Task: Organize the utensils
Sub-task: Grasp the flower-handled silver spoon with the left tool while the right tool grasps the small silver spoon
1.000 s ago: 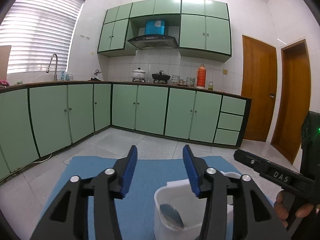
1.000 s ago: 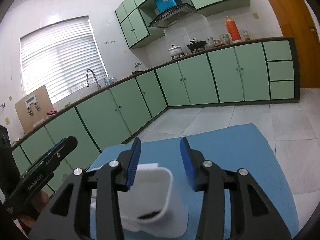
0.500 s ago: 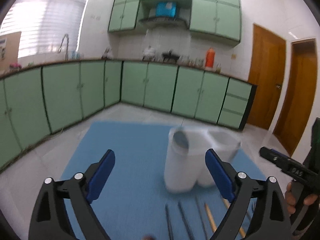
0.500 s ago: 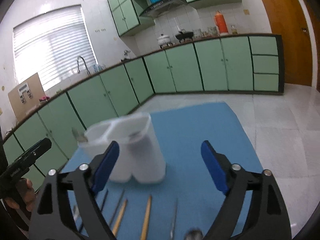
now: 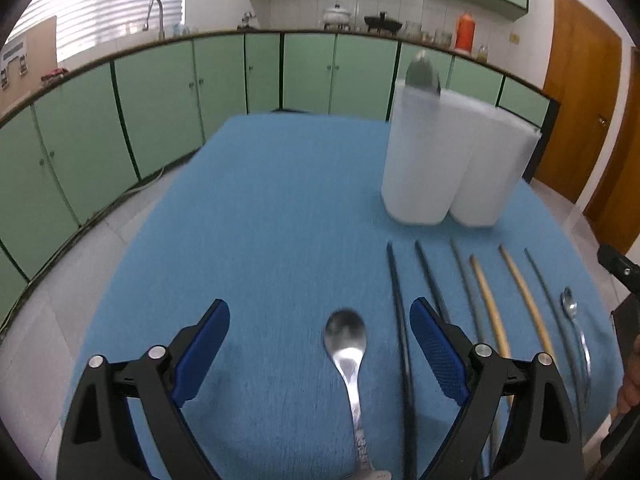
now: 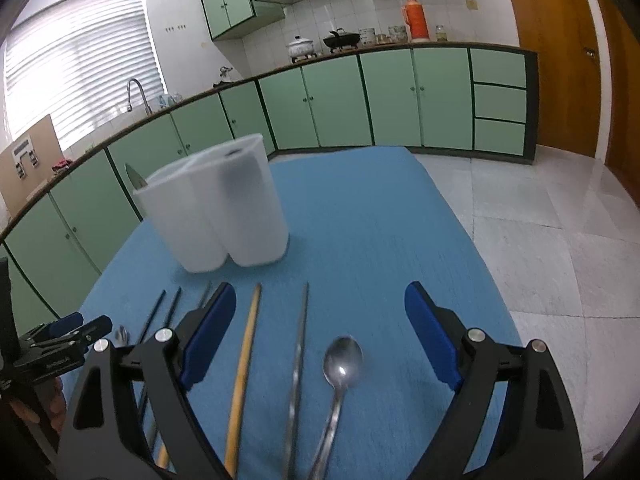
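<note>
A white two-compartment utensil holder (image 5: 452, 156) stands on a blue mat (image 5: 280, 208), with a spoon (image 5: 421, 72) sticking out of its left compartment. It also shows in the right wrist view (image 6: 216, 208). My left gripper (image 5: 320, 348) is open and empty above a metal spoon (image 5: 347, 352) lying between its fingers. Black chopsticks (image 5: 398, 300), wooden chopsticks (image 5: 490, 308) and a second spoon (image 5: 574, 320) lie in a row to the right. My right gripper (image 6: 316, 336) is open and empty above that spoon (image 6: 340, 368), a grey chopstick (image 6: 300, 352) and a wooden chopstick (image 6: 246, 352).
The mat covers a table whose edges drop to a tiled floor (image 6: 560, 220). Green cabinets (image 5: 160, 100) line the walls. The other gripper shows at the far right in the left wrist view (image 5: 618, 268) and at the far left in the right wrist view (image 6: 56, 344).
Both grippers have opened wide, pulled back from the holder and tilted down. The utensils laid out on the mat have come into view beneath them.
</note>
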`<move>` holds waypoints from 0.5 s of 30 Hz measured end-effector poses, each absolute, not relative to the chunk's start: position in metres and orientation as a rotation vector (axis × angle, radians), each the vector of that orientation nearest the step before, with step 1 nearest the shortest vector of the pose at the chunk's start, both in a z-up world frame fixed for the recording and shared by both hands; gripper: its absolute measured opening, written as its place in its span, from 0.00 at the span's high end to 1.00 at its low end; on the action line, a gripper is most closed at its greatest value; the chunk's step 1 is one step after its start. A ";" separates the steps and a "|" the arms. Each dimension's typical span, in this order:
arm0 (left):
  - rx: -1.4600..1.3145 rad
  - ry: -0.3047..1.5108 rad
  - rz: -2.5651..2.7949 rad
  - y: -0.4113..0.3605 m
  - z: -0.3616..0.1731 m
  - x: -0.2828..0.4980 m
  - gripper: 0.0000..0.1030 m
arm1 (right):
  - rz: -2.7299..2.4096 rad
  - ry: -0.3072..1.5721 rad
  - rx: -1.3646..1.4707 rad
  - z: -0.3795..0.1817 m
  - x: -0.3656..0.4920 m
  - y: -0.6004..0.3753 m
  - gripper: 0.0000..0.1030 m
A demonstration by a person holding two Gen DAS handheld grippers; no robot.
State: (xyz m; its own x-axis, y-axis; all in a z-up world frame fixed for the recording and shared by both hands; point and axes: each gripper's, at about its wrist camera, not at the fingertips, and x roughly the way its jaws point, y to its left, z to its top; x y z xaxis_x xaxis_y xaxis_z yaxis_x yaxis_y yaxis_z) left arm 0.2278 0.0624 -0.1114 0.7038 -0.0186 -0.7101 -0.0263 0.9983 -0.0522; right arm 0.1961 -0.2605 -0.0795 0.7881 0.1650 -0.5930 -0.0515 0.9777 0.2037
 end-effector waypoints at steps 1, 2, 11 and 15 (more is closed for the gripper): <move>-0.059 0.797 0.006 0.062 -0.114 0.228 0.18 | 0.118 0.658 0.183 -0.082 0.195 -0.261 0.19; -0.056 0.802 0.004 0.062 -0.116 0.229 0.21 | 0.117 0.663 0.184 -0.084 0.195 -0.262 0.19; -0.040 0.850 -0.034 0.055 -0.128 0.237 0.40 | 0.104 0.676 0.162 -0.095 0.192 -0.263 0.19; -0.020 0.832 -0.036 0.051 -0.130 0.235 0.55 | 0.106 0.686 0.156 -0.097 0.192 -0.262 0.19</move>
State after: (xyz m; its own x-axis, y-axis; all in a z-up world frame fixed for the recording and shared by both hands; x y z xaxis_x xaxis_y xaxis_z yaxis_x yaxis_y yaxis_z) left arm 0.2348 0.0511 -0.1296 0.6726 -0.0394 -0.7390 0.0237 0.9992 -0.0317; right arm 0.1919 -0.2624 -0.0975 0.7691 0.1483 -0.6217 -0.0457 0.9830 0.1780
